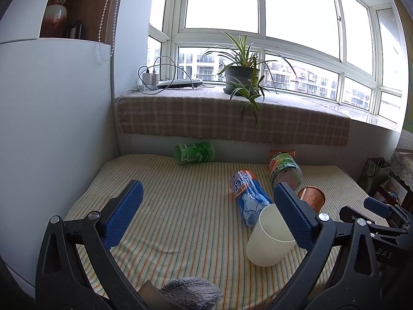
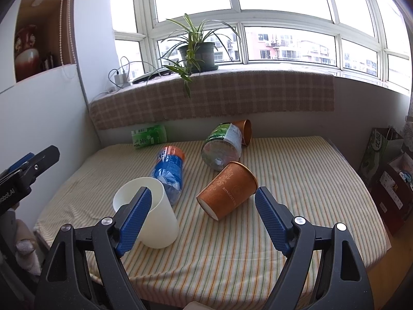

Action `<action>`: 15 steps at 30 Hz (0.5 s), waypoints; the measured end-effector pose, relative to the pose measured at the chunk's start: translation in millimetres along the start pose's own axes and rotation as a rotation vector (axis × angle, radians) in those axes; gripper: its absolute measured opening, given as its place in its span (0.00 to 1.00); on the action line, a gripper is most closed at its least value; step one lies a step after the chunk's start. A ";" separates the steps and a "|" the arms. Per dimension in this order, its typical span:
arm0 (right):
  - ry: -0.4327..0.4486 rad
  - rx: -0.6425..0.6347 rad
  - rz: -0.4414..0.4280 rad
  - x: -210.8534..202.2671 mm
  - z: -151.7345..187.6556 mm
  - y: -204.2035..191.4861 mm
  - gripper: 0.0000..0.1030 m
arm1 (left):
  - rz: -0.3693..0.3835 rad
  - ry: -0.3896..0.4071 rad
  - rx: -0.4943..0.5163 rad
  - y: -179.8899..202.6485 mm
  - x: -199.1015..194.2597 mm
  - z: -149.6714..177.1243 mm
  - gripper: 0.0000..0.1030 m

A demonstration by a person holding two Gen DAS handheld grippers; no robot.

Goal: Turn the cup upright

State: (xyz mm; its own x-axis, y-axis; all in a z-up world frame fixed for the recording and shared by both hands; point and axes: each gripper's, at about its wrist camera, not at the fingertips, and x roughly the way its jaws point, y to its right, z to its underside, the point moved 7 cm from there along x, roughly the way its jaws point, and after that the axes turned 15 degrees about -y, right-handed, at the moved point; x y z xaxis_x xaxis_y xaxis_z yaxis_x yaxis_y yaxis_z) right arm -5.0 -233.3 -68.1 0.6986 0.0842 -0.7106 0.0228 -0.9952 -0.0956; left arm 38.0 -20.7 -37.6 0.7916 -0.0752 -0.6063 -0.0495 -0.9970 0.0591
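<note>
Daylight from the bay window falls on a striped cloth over the worktop [image 2: 296, 180], where several things lie toppled together: a white cup [image 2: 149, 214] on its side at the near left, a blue bottle [image 2: 169, 170] touching its far side, an orange paper cup [image 2: 227, 190] on its side just right of that, and behind them a clear jar with a green label [image 2: 222, 147], a second orange cup [image 2: 245, 131] and a green bottle [image 2: 149, 135]. The crowding is the risk, to my eye: a careless closing on either cup could nudge the round bottle or jar and set it rolling, and the thin paper cup would likely crush or squirt out if pinched hard near its rim. The soft cloth could also let a freshly stood cup tip again. The right hand-held gripper [image 2: 204, 206] is spread wide and empty, with the orange paper cup lying between and just beyond its fingers, mouth pointing far-right. The left hand-held gripper [image 1: 206, 214] is likewise wide open and holds nothing, the white cup sitting by its right finger.
</note>
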 end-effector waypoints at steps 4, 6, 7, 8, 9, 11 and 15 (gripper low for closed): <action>-0.001 -0.002 0.000 1.0 -0.3 -1.1 0.80 | 0.001 -0.001 -0.001 -0.1 0.8 -0.3 1.00; -0.004 0.001 -0.001 1.7 0.1 -1.0 0.80 | 0.003 -0.001 -0.001 -0.7 1.3 -0.3 1.00; -0.006 0.003 -0.002 2.2 0.1 -0.8 0.80 | 0.005 -0.003 -0.001 -0.7 1.5 -0.1 1.00; -0.008 0.004 -0.002 2.5 0.5 -0.5 0.80 | 0.003 -0.003 -0.001 -0.4 1.5 -0.1 1.00; -0.009 0.006 -0.002 2.9 0.5 -0.3 0.80 | 0.001 -0.002 0.000 -0.3 1.4 -0.4 1.00; -0.009 0.007 -0.003 3.1 0.8 0.1 0.80 | 0.003 -0.003 0.000 -0.1 1.6 -0.2 1.00; -0.011 0.006 -0.004 4.0 0.8 -0.2 0.80 | 0.003 -0.008 0.008 1.3 3.0 0.1 1.00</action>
State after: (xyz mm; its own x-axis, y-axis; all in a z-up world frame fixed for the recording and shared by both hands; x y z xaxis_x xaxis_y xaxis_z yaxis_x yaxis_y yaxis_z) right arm -2.8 -232.8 -71.5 0.6908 0.0884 -0.7176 0.0206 -0.9945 -0.1027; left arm 40.3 -22.2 -39.3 0.7867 -0.0779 -0.6124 -0.0564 -0.9969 0.0543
